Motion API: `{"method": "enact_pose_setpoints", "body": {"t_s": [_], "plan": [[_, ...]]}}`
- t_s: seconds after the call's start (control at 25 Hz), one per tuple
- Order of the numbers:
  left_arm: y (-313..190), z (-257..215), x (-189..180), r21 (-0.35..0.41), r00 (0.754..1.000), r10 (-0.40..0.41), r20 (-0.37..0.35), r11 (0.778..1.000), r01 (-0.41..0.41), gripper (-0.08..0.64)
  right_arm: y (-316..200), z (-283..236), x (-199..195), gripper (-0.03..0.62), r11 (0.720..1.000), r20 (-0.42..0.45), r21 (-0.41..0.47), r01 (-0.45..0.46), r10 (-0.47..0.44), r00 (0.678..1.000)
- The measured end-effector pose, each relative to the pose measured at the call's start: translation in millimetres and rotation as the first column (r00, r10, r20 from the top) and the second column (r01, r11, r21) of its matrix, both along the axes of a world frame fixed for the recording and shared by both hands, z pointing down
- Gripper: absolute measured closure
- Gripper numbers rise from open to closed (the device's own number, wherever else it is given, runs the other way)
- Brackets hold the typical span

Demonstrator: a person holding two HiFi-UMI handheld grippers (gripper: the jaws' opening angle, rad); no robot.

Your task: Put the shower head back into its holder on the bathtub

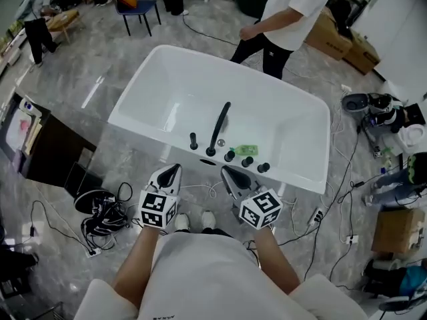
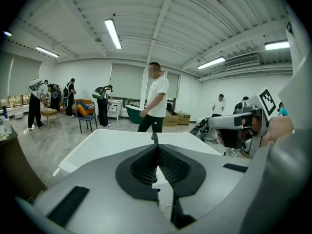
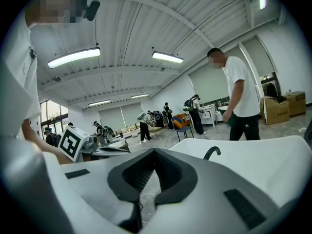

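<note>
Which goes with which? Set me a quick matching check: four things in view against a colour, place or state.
Things:
1. bathtub
2. spout
3. left gripper
4. chair

Descriptions:
a. black
b. jaws shut, nothing between them
c. white
d. on the floor beyond the tub, far left

Pairs: 1-c, 2-a, 3-b, 4-d

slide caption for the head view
Left gripper and right gripper, shut and empty, before the white bathtub and black faucet.

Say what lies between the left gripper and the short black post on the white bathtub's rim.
Head view: only bare white bathtub rim lies between the left gripper and the short black post.
</note>
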State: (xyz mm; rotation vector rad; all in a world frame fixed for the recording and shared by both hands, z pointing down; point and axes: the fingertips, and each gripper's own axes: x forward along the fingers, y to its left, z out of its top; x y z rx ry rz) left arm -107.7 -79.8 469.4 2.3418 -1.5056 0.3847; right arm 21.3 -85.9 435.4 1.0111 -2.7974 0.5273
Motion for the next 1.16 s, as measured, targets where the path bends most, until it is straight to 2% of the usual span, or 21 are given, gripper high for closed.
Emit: {"method": "enact_pose_setpoints", "body": {"t_s": [0.36,0.72,0.84,1.16], "plan": [[16.4,-9.9,-23.4,0.020,0.999,0.051,-0.004,0.998,-0.051,0.551,11.1,-9.6,-5.2,0.577,0.999,-0.016,0.016,-0.050,0.051,0.999],[-0.4,-25.4,-31.7,0.071,0.999,0.032,-0.018,0.997,-0.031,0.551,-2.6,-28.1,-0.7,0.577,0.992,-0.010,0.070,-0.101,0.101,0.995],[-7.8,-28.3,-30.6,0.081,0.999,0.035,0.006,0.996,-0.035,0.551,-8.7,-32.5,1.6,0.577,0.990,-0.011,0.083,-0.112,0.113,0.993],[-23.7,-42.9,-22.0,0.123,0.999,0.042,-0.014,0.992,-0.040,0.551,-22.7,-46.6,10.0,0.577,0.984,0.001,0.121,-0.129,0.130,0.992]]}}
